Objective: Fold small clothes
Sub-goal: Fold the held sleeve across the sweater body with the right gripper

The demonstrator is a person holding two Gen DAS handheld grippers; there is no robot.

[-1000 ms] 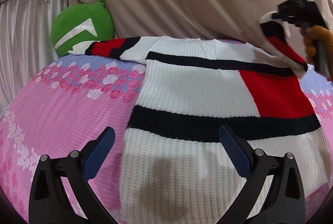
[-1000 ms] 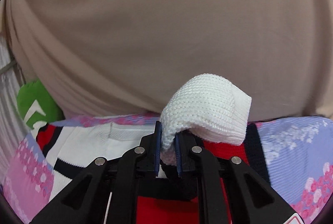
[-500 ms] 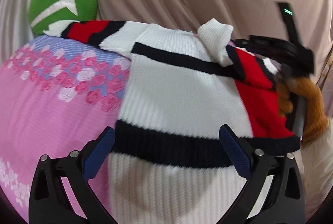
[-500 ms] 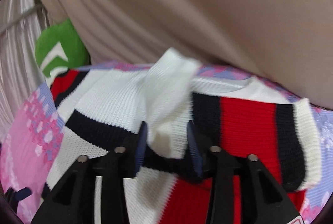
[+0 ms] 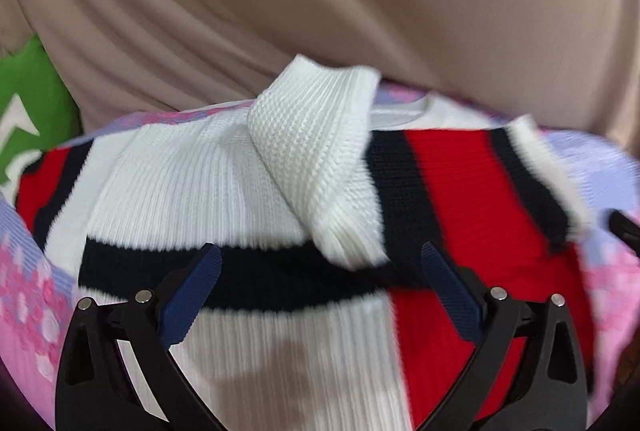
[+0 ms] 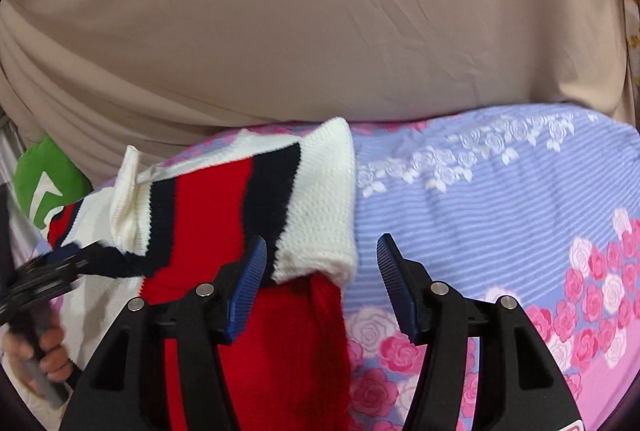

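Note:
A small knit sweater (image 5: 208, 183), white with black bands and red blocks, lies on the flowered bed cover (image 6: 500, 199). Its right sleeve (image 5: 316, 151) is folded in across the chest, white cuff on top. The sweater also shows in the right wrist view (image 6: 224, 199), with the folded sleeve's shoulder end (image 6: 320, 203) near my fingers. My left gripper (image 5: 320, 283) is open and empty, low over the black band. My right gripper (image 6: 320, 271) is open and empty at the sweater's right edge. The left gripper (image 6: 44, 271) shows blurred at far left in the right wrist view.
A beige draped cloth (image 6: 320, 23) rises behind the bed. A green cushion (image 5: 28, 111) with a white mark sits at the back left, also in the right wrist view (image 6: 44, 179). The sweater's left sleeve (image 5: 36, 187) stretches out toward it.
My right gripper carried the right sleeve across the chest, opened, let it go and drew back to the right. My left gripper moved forward over the sweater, still open.

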